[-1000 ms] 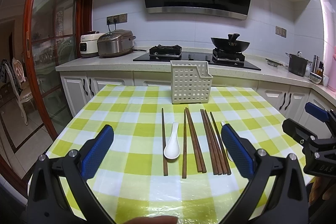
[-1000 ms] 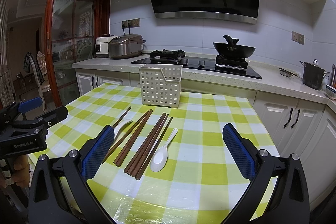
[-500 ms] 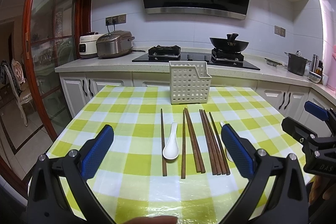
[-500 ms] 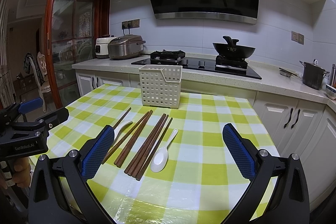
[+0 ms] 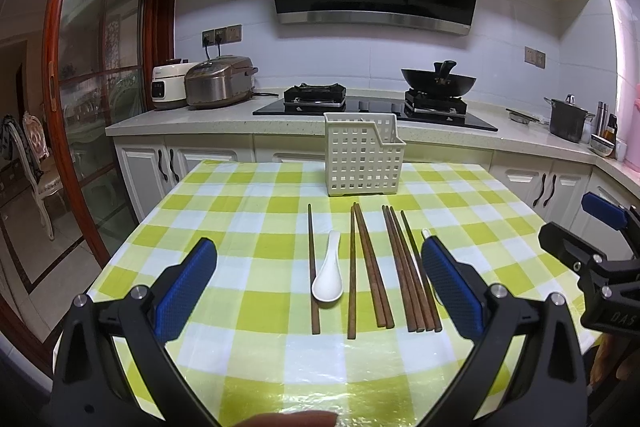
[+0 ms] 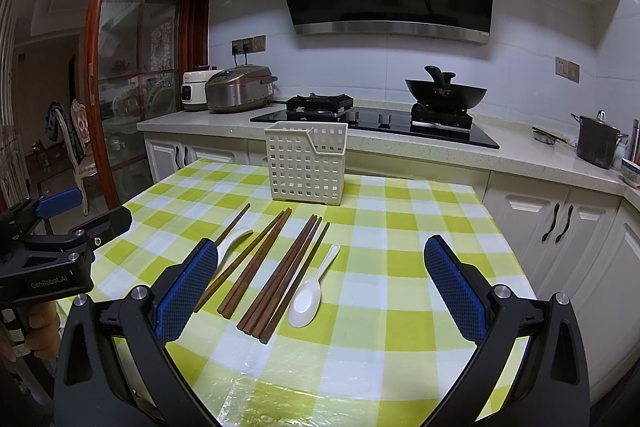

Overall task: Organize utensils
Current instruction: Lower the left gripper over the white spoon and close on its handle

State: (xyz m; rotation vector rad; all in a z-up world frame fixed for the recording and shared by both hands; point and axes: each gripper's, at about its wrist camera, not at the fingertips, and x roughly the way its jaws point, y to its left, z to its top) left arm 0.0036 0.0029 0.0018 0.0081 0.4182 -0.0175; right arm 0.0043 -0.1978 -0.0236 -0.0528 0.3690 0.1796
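A white slotted utensil basket (image 5: pixel 362 155) (image 6: pixel 306 163) stands upright at the far side of the checked table. In front of it lie several brown chopsticks (image 5: pixel 408 275) (image 6: pixel 284 275), side by side. One white spoon (image 5: pixel 328 283) (image 6: pixel 234 241) lies among the left ones. A second white spoon (image 6: pixel 308 301) lies right of the bundle; in the left wrist view only its handle tip (image 5: pixel 426 233) shows. My left gripper (image 5: pixel 318 291) (image 6: pixel 86 213) hovers open near the table's front edge, holding nothing. My right gripper (image 6: pixel 320 291) (image 5: pixel 580 227) is open too, to the right and empty.
The green and white tablecloth (image 5: pixel 248 211) covers a small table. Behind it runs a counter with rice cookers (image 5: pixel 220 87), a gas hob (image 5: pixel 316 99), a wok (image 5: pixel 438 81) and a pot (image 5: pixel 568 119). A glass sliding door (image 5: pixel 92 107) is at the left.
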